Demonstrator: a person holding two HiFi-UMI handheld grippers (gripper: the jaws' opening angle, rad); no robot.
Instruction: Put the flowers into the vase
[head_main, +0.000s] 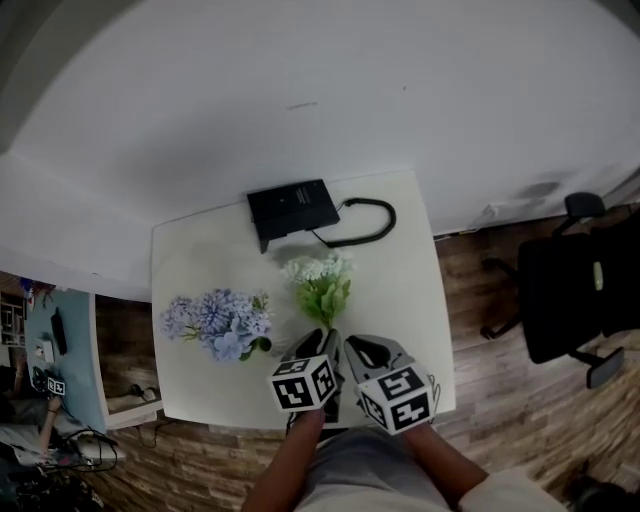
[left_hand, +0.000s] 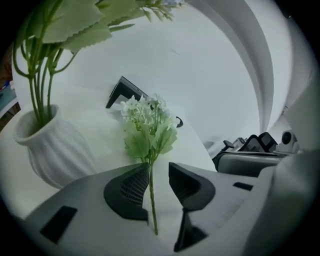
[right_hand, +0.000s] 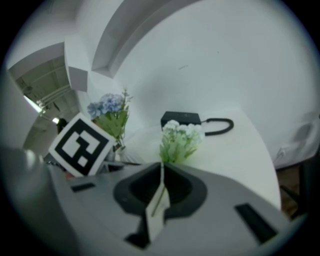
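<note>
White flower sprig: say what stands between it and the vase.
Nothing visible does. The white flower sprig, its stem clamped in the right hand-held gripper, has only bare table between it and the vase.

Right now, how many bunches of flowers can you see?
2. The blue bunch stands in the white vase at the table's left; the white sprig is mid-table, its stem between the left gripper's open fingers. None seems hidden.

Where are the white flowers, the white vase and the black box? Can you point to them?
white flowers (left_hand: 145, 112), left gripper view, on the blossoms at the top.
white vase (left_hand: 57, 155), left gripper view, on its ribbed belly.
black box (head_main: 292, 208), head view, on the middle of its top.
</note>
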